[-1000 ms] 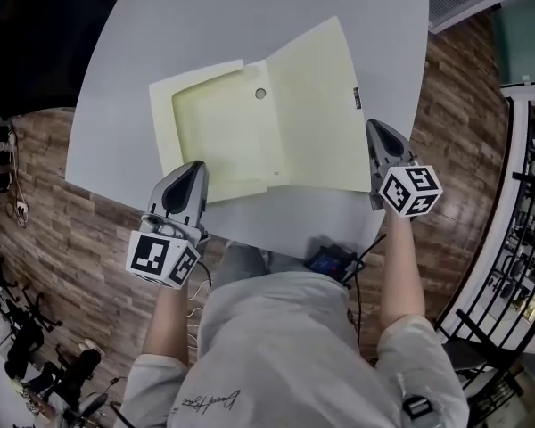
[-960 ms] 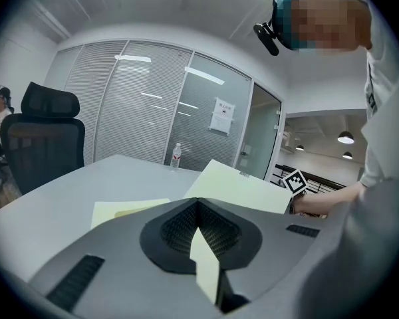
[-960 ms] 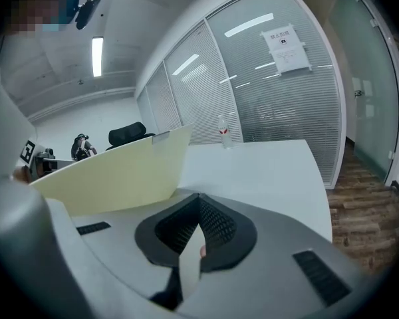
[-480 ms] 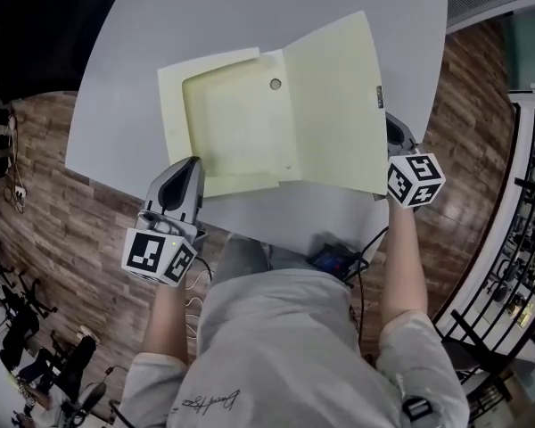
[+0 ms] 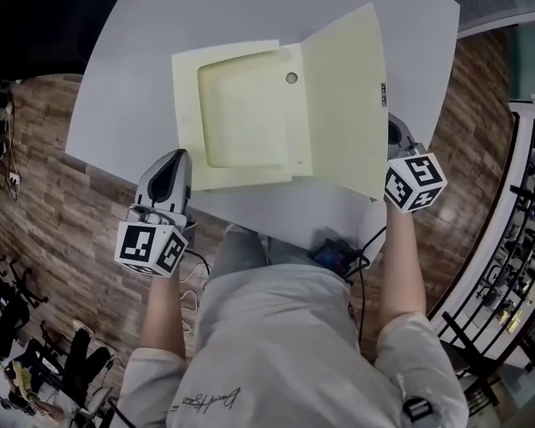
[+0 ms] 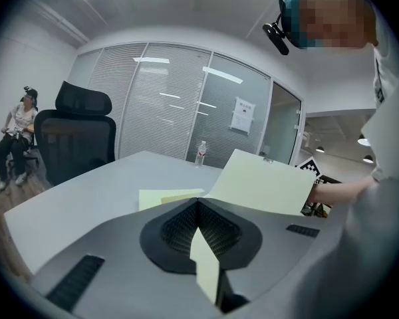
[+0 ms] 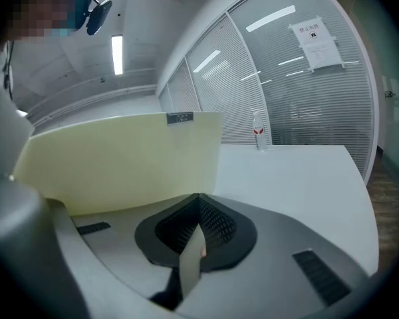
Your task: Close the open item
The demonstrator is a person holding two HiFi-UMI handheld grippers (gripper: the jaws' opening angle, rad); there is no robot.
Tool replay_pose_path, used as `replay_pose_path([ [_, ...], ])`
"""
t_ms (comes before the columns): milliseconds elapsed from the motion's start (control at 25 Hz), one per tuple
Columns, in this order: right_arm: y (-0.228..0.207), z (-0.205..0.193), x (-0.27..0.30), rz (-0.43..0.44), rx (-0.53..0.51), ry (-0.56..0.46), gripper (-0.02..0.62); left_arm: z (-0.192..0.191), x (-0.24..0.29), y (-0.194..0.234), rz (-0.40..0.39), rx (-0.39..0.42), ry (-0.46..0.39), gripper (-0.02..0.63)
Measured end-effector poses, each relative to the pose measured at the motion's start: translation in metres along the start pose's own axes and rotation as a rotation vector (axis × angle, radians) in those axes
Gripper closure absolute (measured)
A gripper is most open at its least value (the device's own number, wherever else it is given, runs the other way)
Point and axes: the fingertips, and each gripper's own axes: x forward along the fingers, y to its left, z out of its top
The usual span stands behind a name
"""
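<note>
Pale yellow folder [image 5: 245, 114] lies open on the table [image 5: 160, 25]; the right gripper [image 7: 198, 198], jaws together and empty, props its cover [image 5: 343, 96] up for folding over; the left gripper [image 5: 180, 156], equally closed, rests beside.

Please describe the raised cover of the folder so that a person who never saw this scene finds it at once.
On the grey table lies an open pale yellow folder. Its right cover slopes up from the spine, its outer edge held in the right gripper. Unlike the flat left half with its recessed tray, it is lifted off the table.
</note>
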Motion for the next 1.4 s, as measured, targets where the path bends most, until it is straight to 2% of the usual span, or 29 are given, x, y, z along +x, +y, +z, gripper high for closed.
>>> replay_pose_path([
  [280, 0.034, 0.019, 0.014, 0.032, -0.048, -0.010, 0.583, -0.037, -0.006, 0.064, 0.123, -0.021, 0.056, 0.597],
  [480, 0.049, 0.028, 0.019, 0.041, -0.081, -0.002, 0.583, -0.069, 0.002, 0.082, 0.155, -0.011, 0.125, 0.597],
  [960, 0.089, 0.028, 0.037, 0.049, -0.167, 0.064, 0.583, -0.118, 0.029, 0.085, 0.094, -0.028, 0.231, 0.597],
  [1400, 0.111, 0.015, 0.055, 0.034, -0.192, 0.141, 0.583, -0.124, 0.047, 0.067, 0.028, -0.036, 0.235, 0.597],
])
